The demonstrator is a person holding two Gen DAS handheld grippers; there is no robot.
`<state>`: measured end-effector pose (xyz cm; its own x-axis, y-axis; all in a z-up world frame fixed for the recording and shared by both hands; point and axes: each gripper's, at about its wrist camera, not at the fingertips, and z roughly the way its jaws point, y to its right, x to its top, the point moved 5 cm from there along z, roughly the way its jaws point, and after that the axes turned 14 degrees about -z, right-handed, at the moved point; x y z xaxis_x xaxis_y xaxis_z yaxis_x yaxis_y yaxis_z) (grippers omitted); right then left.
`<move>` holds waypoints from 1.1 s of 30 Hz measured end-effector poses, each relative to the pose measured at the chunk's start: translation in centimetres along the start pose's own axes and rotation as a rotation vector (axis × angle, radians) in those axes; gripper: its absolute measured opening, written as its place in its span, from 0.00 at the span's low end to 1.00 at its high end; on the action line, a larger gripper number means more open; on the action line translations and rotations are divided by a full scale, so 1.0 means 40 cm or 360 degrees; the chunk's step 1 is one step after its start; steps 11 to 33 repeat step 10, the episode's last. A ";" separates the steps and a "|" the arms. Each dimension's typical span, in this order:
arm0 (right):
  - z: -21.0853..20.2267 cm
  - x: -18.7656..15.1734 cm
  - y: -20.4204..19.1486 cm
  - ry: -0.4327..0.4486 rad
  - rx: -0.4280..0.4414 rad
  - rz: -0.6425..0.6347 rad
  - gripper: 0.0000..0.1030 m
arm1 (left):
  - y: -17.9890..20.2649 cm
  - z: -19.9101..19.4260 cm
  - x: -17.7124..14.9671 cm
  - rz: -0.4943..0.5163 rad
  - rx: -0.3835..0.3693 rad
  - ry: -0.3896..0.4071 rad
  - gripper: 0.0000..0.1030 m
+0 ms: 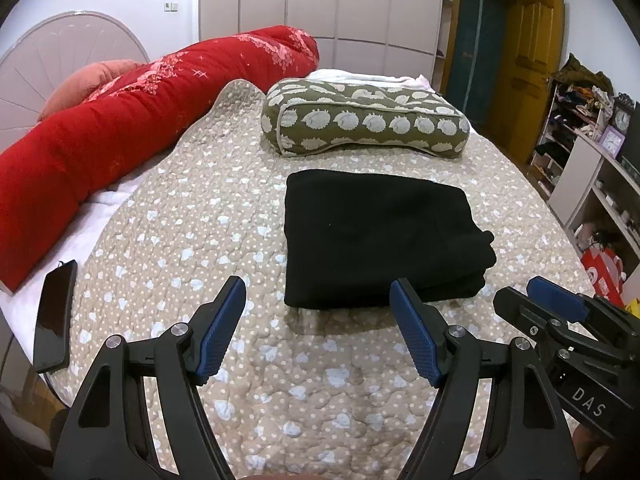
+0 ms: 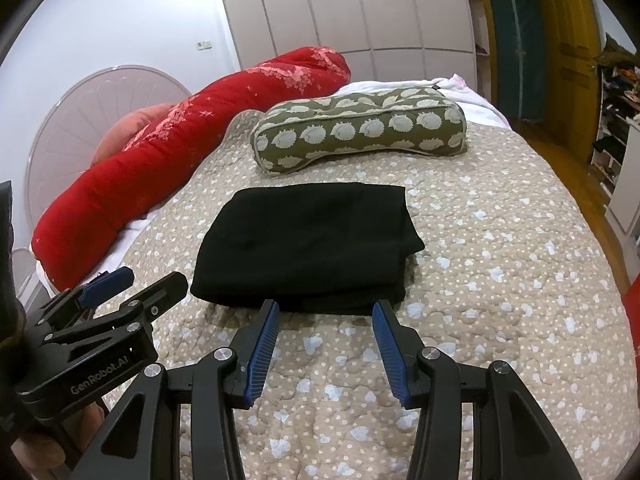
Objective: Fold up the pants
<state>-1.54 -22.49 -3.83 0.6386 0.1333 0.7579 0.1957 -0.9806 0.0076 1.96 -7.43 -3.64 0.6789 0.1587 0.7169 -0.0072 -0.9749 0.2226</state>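
The black pants [image 1: 376, 236] lie folded into a thick rectangle on the beige quilt [image 1: 208, 216], also visible as the black pants [image 2: 308, 240] in the right wrist view. My left gripper [image 1: 320, 292] hovers just short of the bundle's near edge, jaws wide open and empty. My right gripper [image 2: 326, 312] sits beside it, at the same near edge, jaws open with nothing between the blue pads. Neither touches the cloth. The right gripper [image 1: 560, 308] shows at the left view's right edge; the left gripper [image 2: 132, 284] shows at the right view's left edge.
A green patterned pillow [image 1: 360, 120] lies just beyond the pants. A long red bolster [image 1: 120, 120] runs along the left side. A dark phone [image 1: 56, 316] rests at the bed's left edge. Wardrobes [image 1: 320, 0] and a cluttered shelf [image 1: 580, 120] stand behind and right.
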 end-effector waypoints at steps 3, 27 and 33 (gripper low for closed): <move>0.005 -0.002 -0.003 -0.0004 0.0004 -0.0004 0.45 | -0.001 0.001 0.000 0.0000 0.0000 -0.0001 0.73; 0.015 -0.010 0.008 -0.0004 0.0003 0.0002 0.45 | -0.003 0.006 -0.001 0.0024 -0.0007 0.0024 0.73; 0.015 -0.010 0.008 -0.0004 0.0003 0.0002 0.45 | -0.003 0.006 -0.001 0.0024 -0.0007 0.0024 0.73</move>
